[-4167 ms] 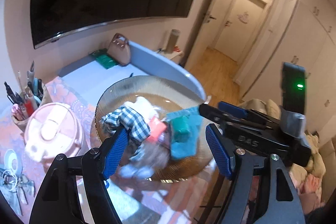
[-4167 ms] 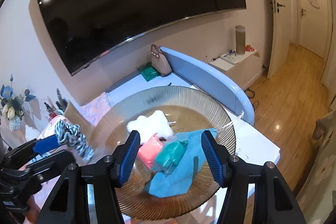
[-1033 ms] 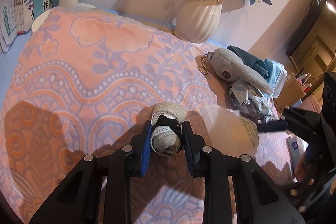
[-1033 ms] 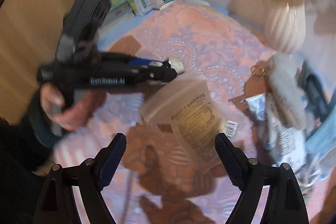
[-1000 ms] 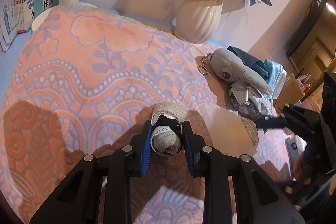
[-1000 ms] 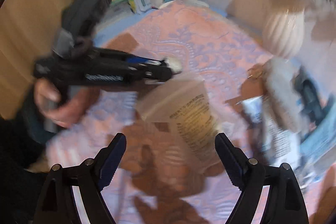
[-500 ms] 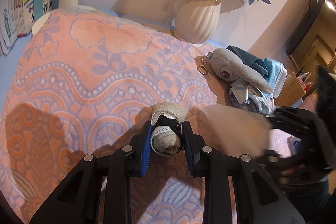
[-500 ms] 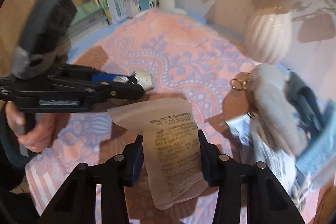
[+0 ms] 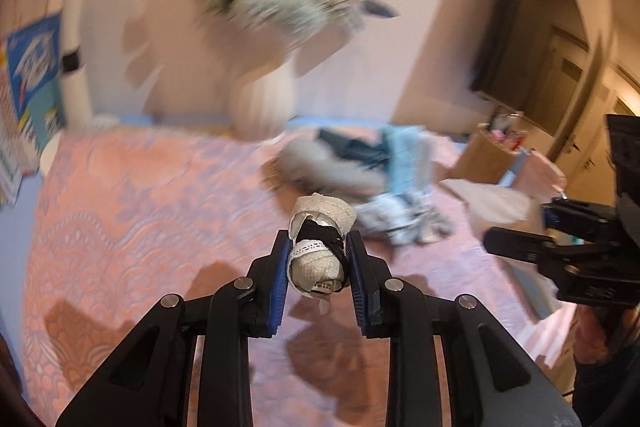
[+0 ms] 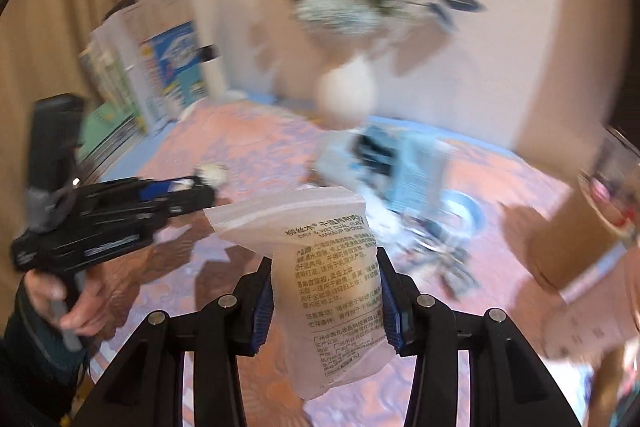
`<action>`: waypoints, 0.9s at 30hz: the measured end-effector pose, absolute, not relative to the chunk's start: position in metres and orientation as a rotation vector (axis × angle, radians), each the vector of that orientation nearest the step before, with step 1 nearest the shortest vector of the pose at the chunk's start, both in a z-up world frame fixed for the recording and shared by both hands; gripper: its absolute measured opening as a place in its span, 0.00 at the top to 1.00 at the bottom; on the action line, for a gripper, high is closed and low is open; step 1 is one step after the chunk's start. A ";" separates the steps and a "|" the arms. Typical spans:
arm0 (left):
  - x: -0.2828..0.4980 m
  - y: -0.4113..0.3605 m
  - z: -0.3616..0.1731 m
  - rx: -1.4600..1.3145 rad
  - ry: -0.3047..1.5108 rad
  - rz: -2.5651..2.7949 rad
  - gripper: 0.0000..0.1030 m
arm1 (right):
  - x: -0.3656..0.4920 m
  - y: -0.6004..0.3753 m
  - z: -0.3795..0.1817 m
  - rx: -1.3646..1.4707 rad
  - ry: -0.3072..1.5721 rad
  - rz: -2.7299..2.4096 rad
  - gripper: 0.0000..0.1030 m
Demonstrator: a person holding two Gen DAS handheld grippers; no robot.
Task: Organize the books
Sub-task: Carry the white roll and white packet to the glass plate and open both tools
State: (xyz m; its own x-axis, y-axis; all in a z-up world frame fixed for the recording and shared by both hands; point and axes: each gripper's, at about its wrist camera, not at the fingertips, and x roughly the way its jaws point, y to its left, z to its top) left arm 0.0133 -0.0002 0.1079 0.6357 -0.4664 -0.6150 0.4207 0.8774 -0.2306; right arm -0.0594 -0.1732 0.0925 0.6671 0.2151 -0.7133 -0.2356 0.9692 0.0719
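My left gripper (image 9: 318, 265) is shut on a rolled white lace bundle tied with a black band (image 9: 318, 247), held above the pink patterned cloth (image 9: 132, 219). My right gripper (image 10: 326, 297) is shut on a clear plastic bag with printed text (image 10: 328, 267), lifted off the cloth. Upright books (image 10: 160, 79) stand at the far left by the wall; they also show in the left wrist view (image 9: 28, 95). Each gripper shows in the other's view: the right one (image 9: 560, 239) and the left one (image 10: 160, 199).
A white vase of flowers (image 10: 346, 95) stands at the back wall. A grey plush toy (image 9: 324, 167) and blue and dark clothes (image 10: 396, 163) lie in a heap. A cardboard box (image 10: 576, 239) sits to the right. Both views are motion-blurred.
My right gripper has closed on the plastic bag and lifted it. My left gripper has risen with the lace bundle; both views have tilted upward.
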 end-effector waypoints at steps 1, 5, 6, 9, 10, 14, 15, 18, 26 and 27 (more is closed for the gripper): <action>0.010 -0.008 0.114 -0.059 0.710 -0.519 0.77 | -0.061 -0.181 0.094 -0.003 0.801 0.230 0.57; -0.003 -0.045 0.138 -0.045 0.664 -0.575 0.77 | -0.078 -0.220 0.105 0.066 0.788 0.124 0.57; -0.006 -0.058 0.145 -0.049 0.652 -0.604 0.77 | -0.083 -0.233 0.107 0.089 0.785 0.091 0.57; -0.011 -0.093 0.156 -0.058 0.646 -0.675 0.77 | -0.098 -0.265 0.113 0.142 0.775 0.016 0.57; -0.013 -0.108 0.159 -0.054 0.649 -0.705 0.77 | -0.105 -0.280 0.116 0.155 0.772 -0.032 0.57; -0.022 -0.170 0.171 -0.031 0.667 -0.825 0.77 | -0.139 -0.333 0.128 0.214 0.726 -0.155 0.57; -0.024 -0.191 0.175 -0.022 0.673 -0.857 0.77 | -0.151 -0.350 0.132 0.228 0.710 -0.201 0.57; -0.031 -0.237 0.181 0.003 0.676 -0.925 0.77 | -0.175 -0.391 0.140 0.255 0.675 -0.311 0.57; -0.049 -0.348 0.178 0.074 0.696 -1.043 0.77 | -0.219 -0.495 0.145 0.393 0.594 -0.485 0.57; -0.050 -0.358 0.176 0.084 0.703 -1.049 0.77 | -0.223 -0.506 0.144 0.407 0.587 -0.500 0.57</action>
